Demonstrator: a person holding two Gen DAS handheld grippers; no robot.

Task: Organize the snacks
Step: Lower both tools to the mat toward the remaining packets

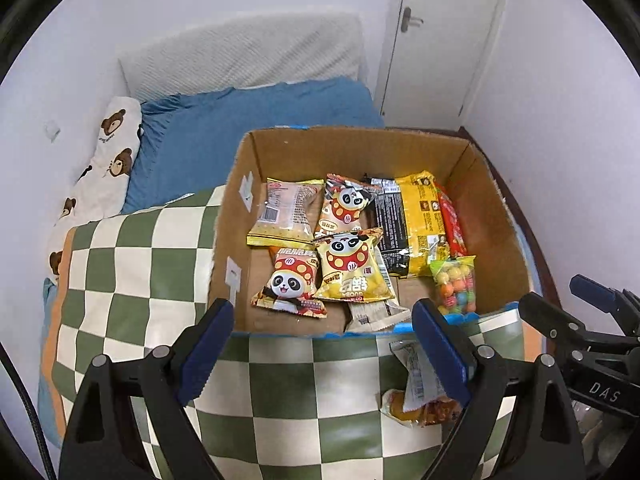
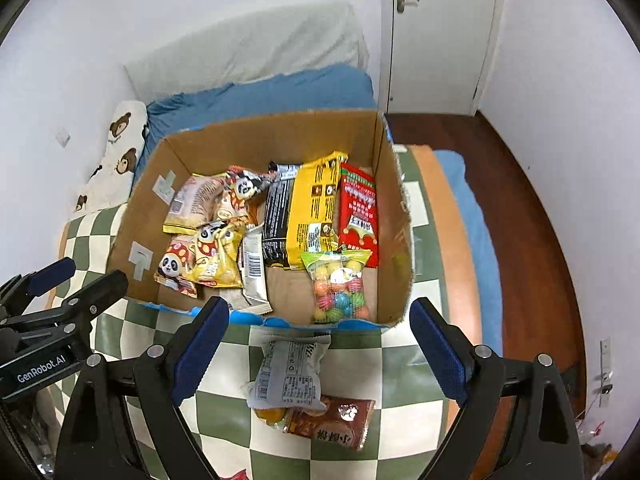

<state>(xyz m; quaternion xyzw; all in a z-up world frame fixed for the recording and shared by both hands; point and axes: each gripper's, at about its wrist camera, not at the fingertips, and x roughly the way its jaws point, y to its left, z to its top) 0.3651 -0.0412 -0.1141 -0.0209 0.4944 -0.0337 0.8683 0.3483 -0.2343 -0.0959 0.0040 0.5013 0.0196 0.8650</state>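
Note:
An open cardboard box [image 1: 492,216] [image 2: 394,216] stands on the green checked blanket and holds several snack packets: panda bags [image 1: 348,268] [image 2: 212,256], a yellow pack [image 1: 422,220] [image 2: 316,204], a red pack [image 2: 358,212] and a bag of coloured candy balls [image 1: 456,284] [image 2: 340,284]. In front of the box lie a grey-white packet [image 2: 290,376] [image 1: 416,380] and a brown snack packet [image 2: 336,420]. My left gripper [image 1: 324,344] is open and empty, just before the box's near wall. My right gripper [image 2: 320,344] is open and empty, above the grey-white packet.
The green checked blanket [image 1: 132,264] [image 2: 408,376] covers a bed with a blue sheet [image 1: 240,136] and a bear-print pillow [image 1: 108,160]. A white door [image 1: 444,36] and a dark wood floor [image 2: 520,200] lie to the right. White walls close in on the left.

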